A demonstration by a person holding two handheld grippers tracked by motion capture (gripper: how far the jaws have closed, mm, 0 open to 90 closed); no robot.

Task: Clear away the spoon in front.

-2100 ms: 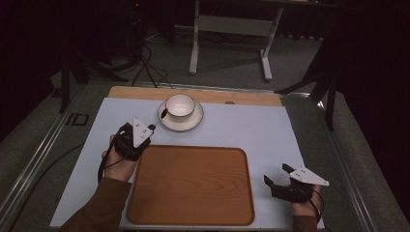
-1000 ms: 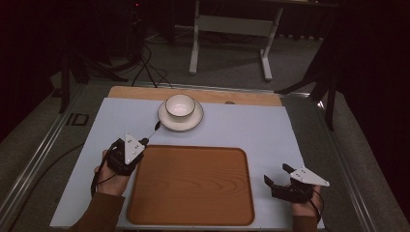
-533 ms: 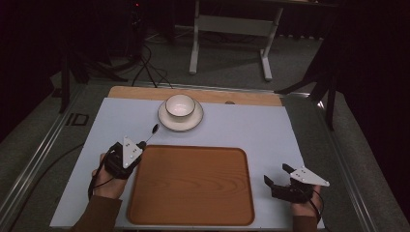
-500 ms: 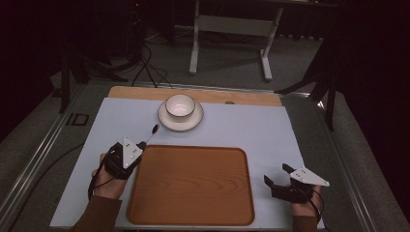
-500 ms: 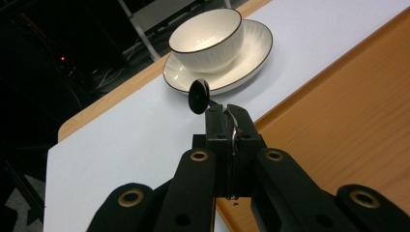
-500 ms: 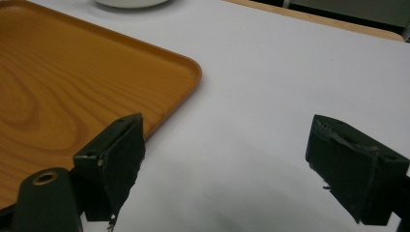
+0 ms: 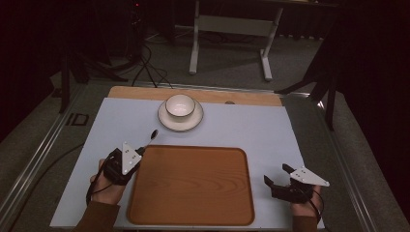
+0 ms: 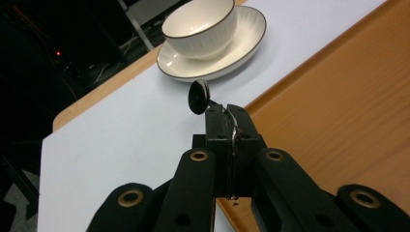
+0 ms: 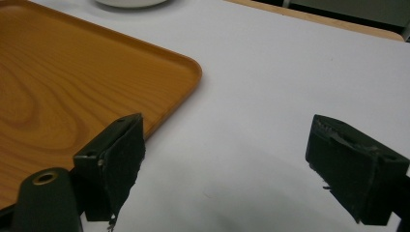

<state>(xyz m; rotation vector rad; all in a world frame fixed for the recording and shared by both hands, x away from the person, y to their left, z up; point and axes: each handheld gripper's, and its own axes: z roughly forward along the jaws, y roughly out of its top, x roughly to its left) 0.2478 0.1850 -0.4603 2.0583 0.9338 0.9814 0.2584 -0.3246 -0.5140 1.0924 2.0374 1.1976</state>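
High view first, from the left side: the left gripper (image 7: 138, 151) sits at the left edge of the wooden tray (image 7: 193, 186), held in a hand (image 7: 107, 186) that rests on the pale blue mat (image 7: 251, 130). Its jaws are pressed together on the handle of a small dark spoon (image 7: 151, 136), whose bowl points up and away toward the cup (image 7: 180, 105) on its saucer (image 7: 167, 121). The spoon's bowl lies over the mat between the tray's far left corner and the saucer, apart from both.

Left gripper view confirms the clamp: the two black jaws meet on the thin metal handle, and the round bowl of the spoon (image 8: 198, 96) stands out past the tips, with the white cup (image 8: 200, 24) and saucer (image 8: 241, 43) beyond it and the tray (image 8: 338, 111) to the right.

Moving right, the tray is bare wood with a raised rim. At the far right of the table the right gripper (image 7: 279, 176) rests on the mat just beside the tray's right edge. Right gripper view shows its jaws spread wide with nothing between them, the mat (image 9: 270, 87) under the gap and the tray's corner (image 9: 183, 72) near one jaw.
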